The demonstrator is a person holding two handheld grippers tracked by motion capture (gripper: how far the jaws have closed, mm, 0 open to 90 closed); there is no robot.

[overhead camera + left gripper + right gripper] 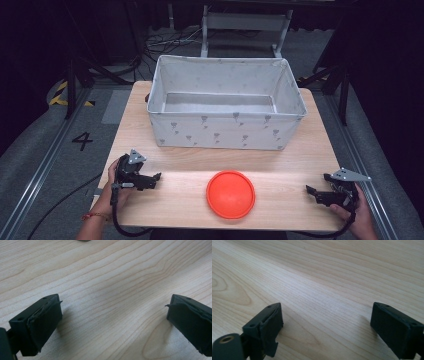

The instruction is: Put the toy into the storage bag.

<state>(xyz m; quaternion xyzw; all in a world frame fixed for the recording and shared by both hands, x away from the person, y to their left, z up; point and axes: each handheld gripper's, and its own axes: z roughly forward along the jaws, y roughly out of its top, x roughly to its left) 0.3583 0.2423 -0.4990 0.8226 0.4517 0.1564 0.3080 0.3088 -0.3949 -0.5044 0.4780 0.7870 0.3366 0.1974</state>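
Note:
A round orange-red disc (230, 194) lies flat on the wooden table (280, 165) near its front edge. Behind it stands a white fabric bin (226, 102) with a grey pattern, and its inside looks bare. My left gripper (156, 180) rests low at the front left, a hand's width left of the disc, jaws wide open over bare wood (112, 315). At the front right my right gripper (316, 189) points toward the disc, jaws also spread apart above bare wood (327, 312). Nothing sits between either pair of jaws.
The bin takes up most of the table's back half. Black stands, cables and a numbered grey floor (82, 141) surround the table. Bare wood lies on both sides of the disc.

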